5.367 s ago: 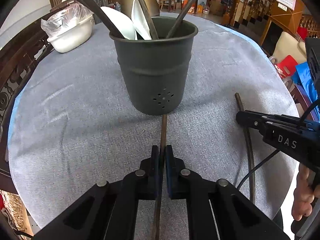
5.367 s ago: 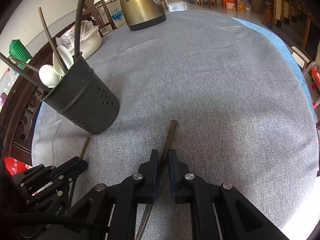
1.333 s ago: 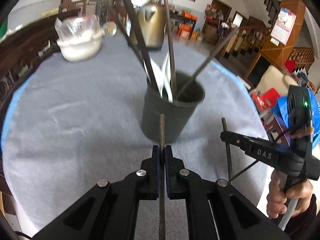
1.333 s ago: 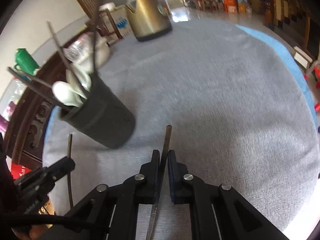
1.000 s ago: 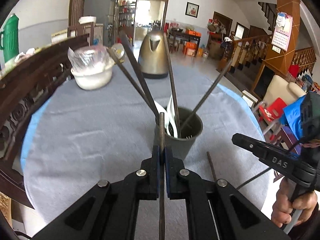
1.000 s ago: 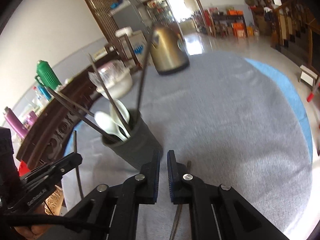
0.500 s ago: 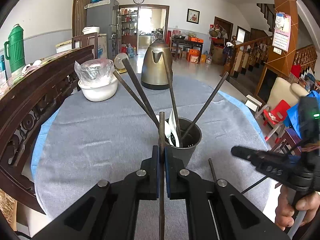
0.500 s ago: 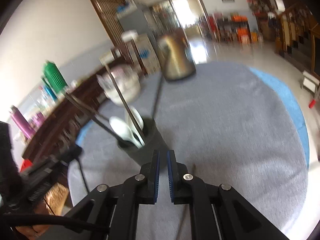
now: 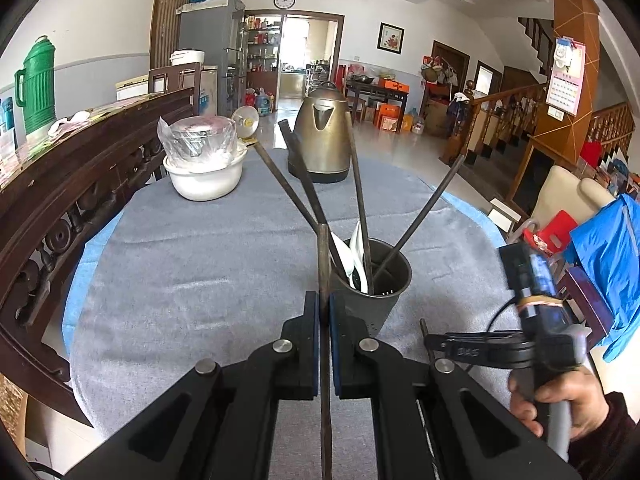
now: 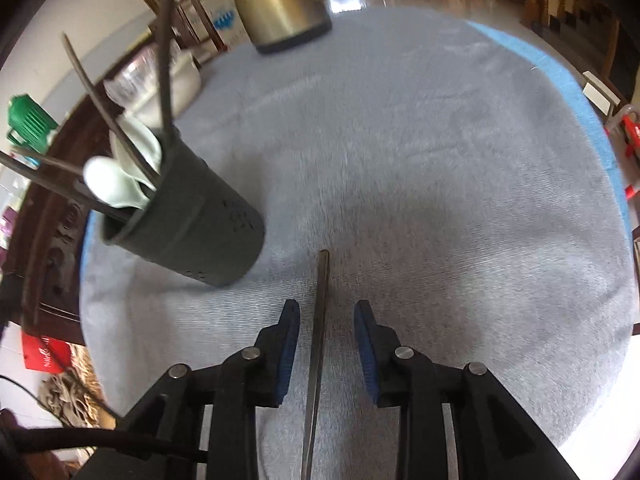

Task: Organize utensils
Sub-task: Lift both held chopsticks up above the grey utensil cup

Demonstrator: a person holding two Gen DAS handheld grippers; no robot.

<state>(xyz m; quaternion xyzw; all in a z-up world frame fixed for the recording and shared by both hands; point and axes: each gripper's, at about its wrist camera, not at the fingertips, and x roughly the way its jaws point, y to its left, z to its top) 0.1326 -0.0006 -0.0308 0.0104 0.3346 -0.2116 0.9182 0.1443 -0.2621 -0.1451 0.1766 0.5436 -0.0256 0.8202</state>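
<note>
In the left wrist view, my left claw (image 9: pixel 324 312) is gripping a dark chopstick (image 9: pixel 323 264) tightly, and its tip is reaching beside the utensil holder (image 9: pixel 372 292). Four chopsticks and white spoons (image 9: pixel 354 260) are standing in the holder. A kettle (image 9: pixel 322 140) and a covered bowl (image 9: pixel 204 168) are sitting farther on the tabletop (image 9: pixel 180 264).

In the right wrist view, my right claw (image 10: pixel 327 336) is standing wide around a chopstick (image 10: pixel 318 340); I cannot tell if it is touching the cloth.

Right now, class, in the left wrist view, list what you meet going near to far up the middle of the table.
Left gripper → dark utensil holder → gold kettle.
</note>
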